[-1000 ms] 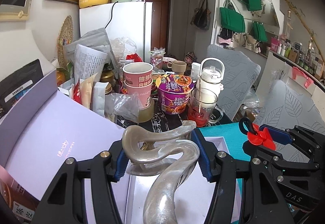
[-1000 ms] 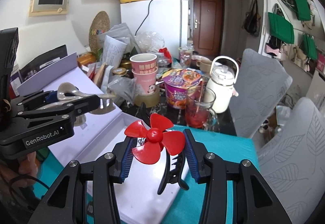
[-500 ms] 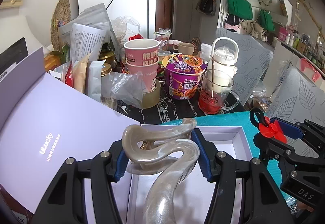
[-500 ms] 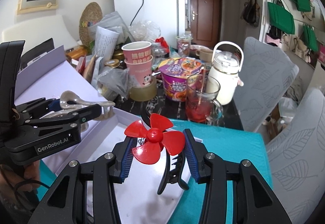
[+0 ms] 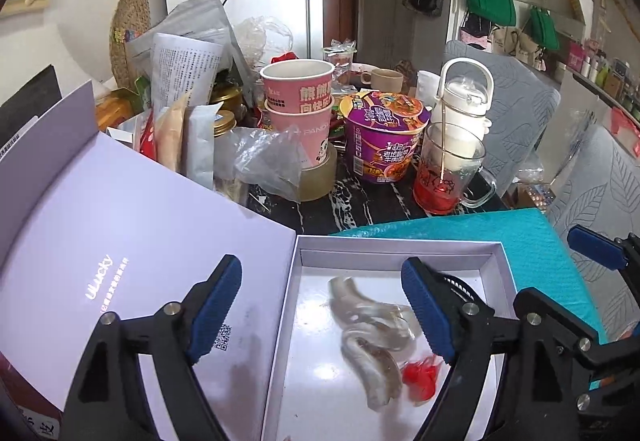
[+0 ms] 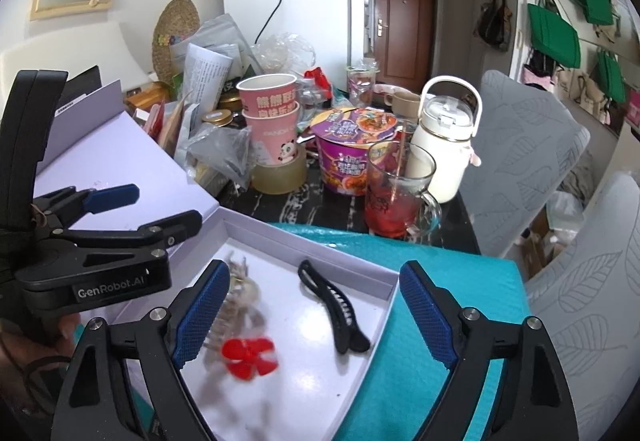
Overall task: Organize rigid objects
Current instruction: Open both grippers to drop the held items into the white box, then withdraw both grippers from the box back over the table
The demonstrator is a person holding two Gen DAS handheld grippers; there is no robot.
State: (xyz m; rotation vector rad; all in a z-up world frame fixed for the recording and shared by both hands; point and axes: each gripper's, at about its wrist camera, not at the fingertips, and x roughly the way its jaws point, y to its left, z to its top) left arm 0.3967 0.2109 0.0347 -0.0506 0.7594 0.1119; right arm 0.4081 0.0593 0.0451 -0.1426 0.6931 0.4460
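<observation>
A shallow white box [image 5: 396,246] [image 6: 308,241] lies open on a teal mat, its lavender lid [image 5: 120,241] folded out to the left. Inside, a pearly hair claw [image 5: 368,329] [image 6: 236,305] and a red flower clip [image 5: 420,377] [image 6: 250,357] look motion-blurred. A black hair clip [image 6: 334,305] lies beside them. My left gripper [image 5: 322,307] [image 6: 160,207] hovers over the box with its jaws opening and no pad touching anything. My right gripper [image 6: 316,315] is above the box too, jaws opening, and the clips lie loose below it.
Behind the box the dark table is crowded: stacked pink paper cups [image 5: 298,101], a purple noodle bowl [image 5: 384,137], a glass mug of red drink [image 5: 448,177], a white bottle [image 6: 444,145], a tape roll and bags. Grey chairs [image 6: 528,161] stand at the right.
Both grippers have gone from shut to open. The pearly claw has left my left gripper, and the red flower clip and black clip have left my right; all now lie in the box.
</observation>
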